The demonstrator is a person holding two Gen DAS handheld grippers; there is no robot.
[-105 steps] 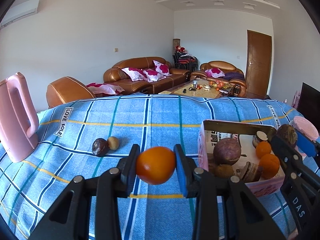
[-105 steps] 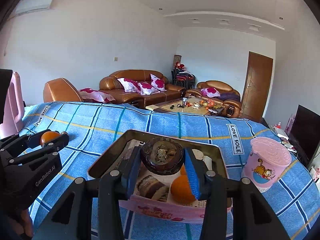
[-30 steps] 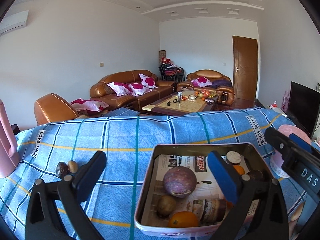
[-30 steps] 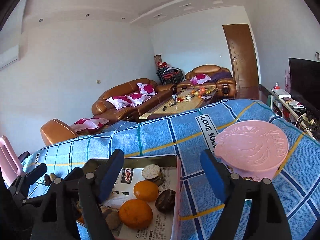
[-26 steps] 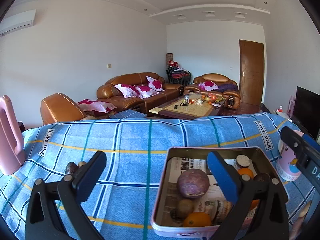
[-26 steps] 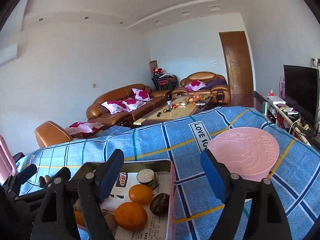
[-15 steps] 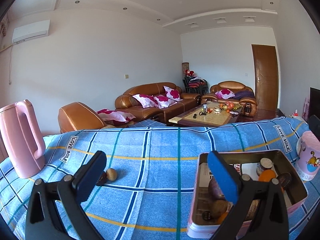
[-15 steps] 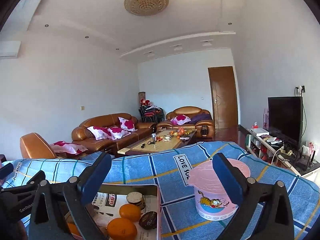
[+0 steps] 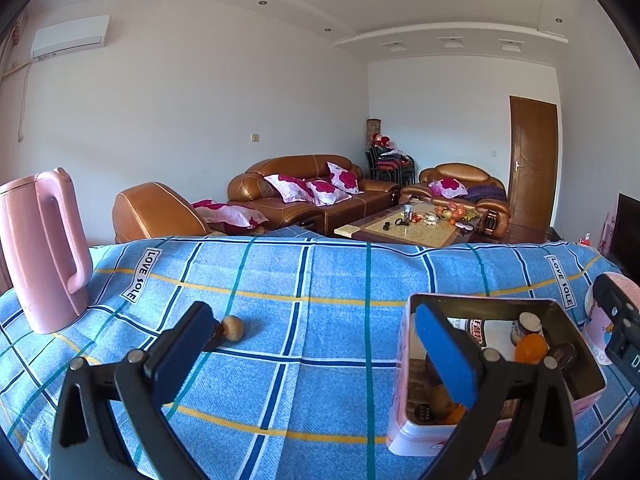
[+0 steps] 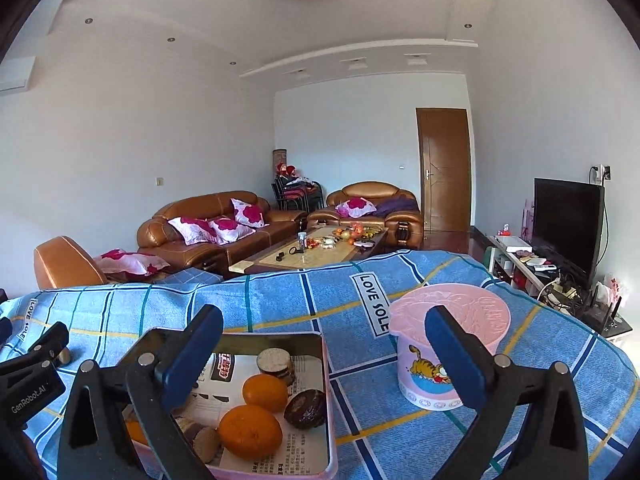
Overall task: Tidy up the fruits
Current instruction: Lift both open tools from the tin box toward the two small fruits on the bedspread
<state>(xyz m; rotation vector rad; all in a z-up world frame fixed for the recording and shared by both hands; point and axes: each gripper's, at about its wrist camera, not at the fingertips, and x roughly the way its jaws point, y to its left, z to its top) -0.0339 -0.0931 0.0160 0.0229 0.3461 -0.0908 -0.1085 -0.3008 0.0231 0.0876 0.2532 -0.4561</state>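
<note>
Both the left gripper (image 9: 316, 344) and the right gripper (image 10: 324, 344) hover with jaws wide apart, empty. Oranges (image 10: 250, 432) lie in the pink rectangular tin (image 10: 326, 400) on the blue checked tabletop (image 9: 320, 272).

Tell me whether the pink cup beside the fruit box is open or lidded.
Lidded. In the right wrist view, a flat pink embossed lid covers the whole top of the cup.

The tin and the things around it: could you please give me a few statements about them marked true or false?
1. Two oranges lie in the tin. True.
2. The pink cup stands inside the tin. False: it stands beside it on the cloth.
3. The left hand-held gripper holds an orange. False: it is open and empty.
4. A small tan fruit lies on the cloth outside the tin. True.
5. The pink kettle lies on its side. False: it stands upright.
</note>
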